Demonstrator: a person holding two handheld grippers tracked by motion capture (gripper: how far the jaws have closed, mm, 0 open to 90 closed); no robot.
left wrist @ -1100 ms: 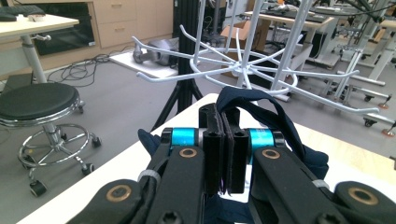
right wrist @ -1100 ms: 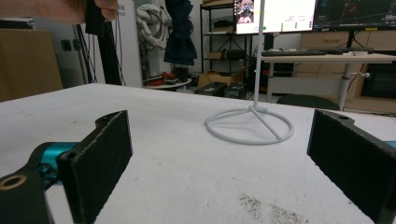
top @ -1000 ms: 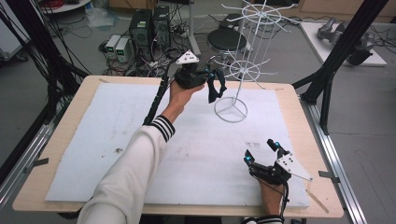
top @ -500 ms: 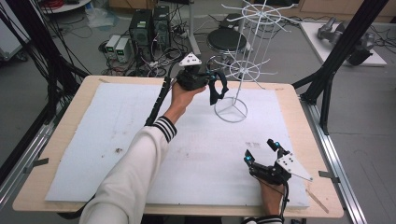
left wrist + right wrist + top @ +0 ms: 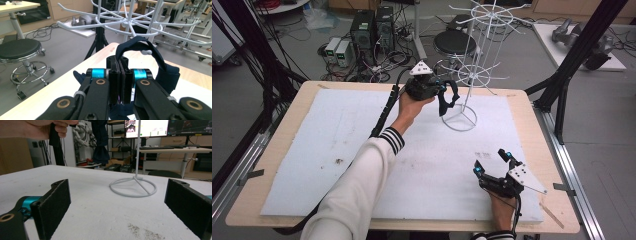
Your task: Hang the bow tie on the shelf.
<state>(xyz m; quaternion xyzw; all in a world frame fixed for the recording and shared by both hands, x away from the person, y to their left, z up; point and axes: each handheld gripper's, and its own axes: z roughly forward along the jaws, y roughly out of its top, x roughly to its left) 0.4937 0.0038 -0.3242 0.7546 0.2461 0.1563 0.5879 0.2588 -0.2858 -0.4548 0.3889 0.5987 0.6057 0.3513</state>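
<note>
The left gripper [image 5: 443,96], clamped on a dark strap [image 5: 147,48], has crept closer to the white rack [image 5: 472,82]; its loop now meets a prong, while the right gripper [image 5: 493,162] gapes wide

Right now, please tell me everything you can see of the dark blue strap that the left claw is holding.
The dark blue strap looks like soft woven fabric, with a broader padded-looking part at its right in the left claw view. The left claw, shut, pinches it between its black jaws. Above them the strap arches into a loop, and a white-tipped prong of the white wire rack sits just under that arch. Its loose end hangs below the claw, above the white foam mat.
</note>
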